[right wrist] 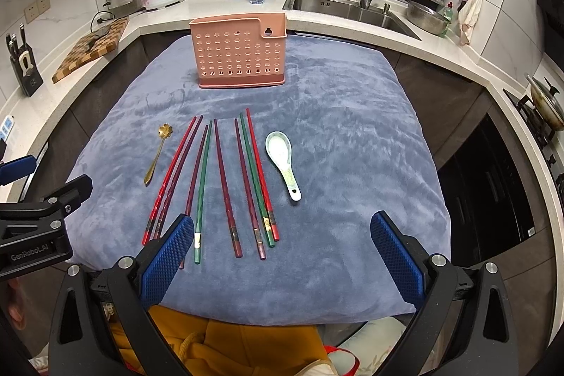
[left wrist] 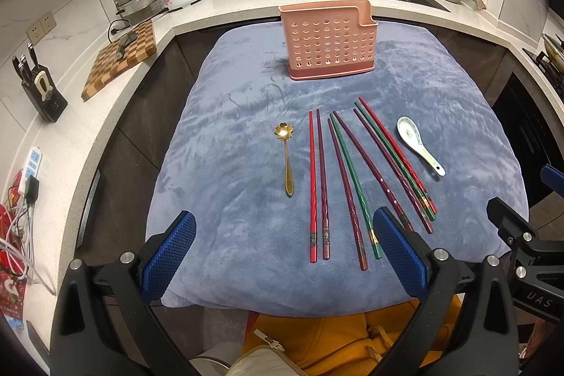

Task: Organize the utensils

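Both my left gripper (left wrist: 283, 251) and right gripper (right wrist: 282, 251) hang spread wide, holding nothing. The chopsticks (left wrist: 352, 178) lie fanned mid-cloth, near side of the pink holder (left wrist: 328, 41). Thin, stiff, probably slippery, so I'd pinch mid-shaft. The ceramic spoon (left wrist: 417, 143) looks breakable.

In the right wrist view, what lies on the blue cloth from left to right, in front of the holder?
Gold flower spoon → row of red, purple and green chopsticks → white ceramic spoon.
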A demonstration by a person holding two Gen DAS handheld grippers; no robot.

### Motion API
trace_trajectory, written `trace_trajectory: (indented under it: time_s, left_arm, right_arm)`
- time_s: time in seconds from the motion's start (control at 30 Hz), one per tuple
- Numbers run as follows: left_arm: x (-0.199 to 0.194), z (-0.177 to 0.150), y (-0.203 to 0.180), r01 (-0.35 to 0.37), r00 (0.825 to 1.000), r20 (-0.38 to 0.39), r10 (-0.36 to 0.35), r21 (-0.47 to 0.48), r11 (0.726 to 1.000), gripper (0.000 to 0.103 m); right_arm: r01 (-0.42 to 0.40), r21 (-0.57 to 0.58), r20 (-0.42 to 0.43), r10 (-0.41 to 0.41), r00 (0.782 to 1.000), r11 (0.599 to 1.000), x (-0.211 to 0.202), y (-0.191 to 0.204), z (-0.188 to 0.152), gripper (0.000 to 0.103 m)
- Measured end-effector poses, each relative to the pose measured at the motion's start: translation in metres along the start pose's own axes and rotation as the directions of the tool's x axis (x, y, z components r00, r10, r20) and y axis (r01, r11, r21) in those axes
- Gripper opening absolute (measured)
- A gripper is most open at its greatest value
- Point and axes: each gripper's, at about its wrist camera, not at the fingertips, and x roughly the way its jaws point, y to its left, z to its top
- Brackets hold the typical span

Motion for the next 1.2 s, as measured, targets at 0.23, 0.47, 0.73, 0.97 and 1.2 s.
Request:
trace_trajectory:
  time_s: [0.23, 0.47, 0.73, 0.97, 1.2]
  left_arm:
    - [0.001, -0.003, -0.001, 0.005, 1.0, -0.004, -0.005, -0.001, 1.0, 0.096]
    - [0.027, -0.006, 0.011, 0.054, 0.998, -0.037, -0.056, -0.05, 0.997, 0.096]
    - [0.096, -0.005, 0.049, 0.047, 0.998, -0.041, -0.056, -0.186, 0.981, 0.096]
    - [0.146, 0.002, 0.048, 0.037, 0.997, -0.061, -0.048, -0.177, 0.984, 0.096]
    - [0.179, 0.002, 0.043, 0.087, 0.99, -0.096, -0.105, -0.177, 0.98, 0.076]
  right_arm:
    - [-0.001, 0.001, 0.001, 0.001, 1.0, 1.0, 0.0, 0.0, 0.0, 0.096]
    - [-0.07, 0.106, -0.021, 0.073, 0.997, 0.992, 0.036, -0.022, -0.005, 0.096]
    - [-0.079, 0.184, -0.029, 0.085, 0.996, 0.98, 0.094, -0.05, -0.002, 0.09]
    - [-0.119, 0.191, -0.061, 0.133, 0.989, 0.974, 0.146, -0.054, 0.011, 0.063]
    - [-0.162, 0.158, -0.09, 0.178, 0.98, 0.974, 0.175, -0.041, 0.016, 0.046]
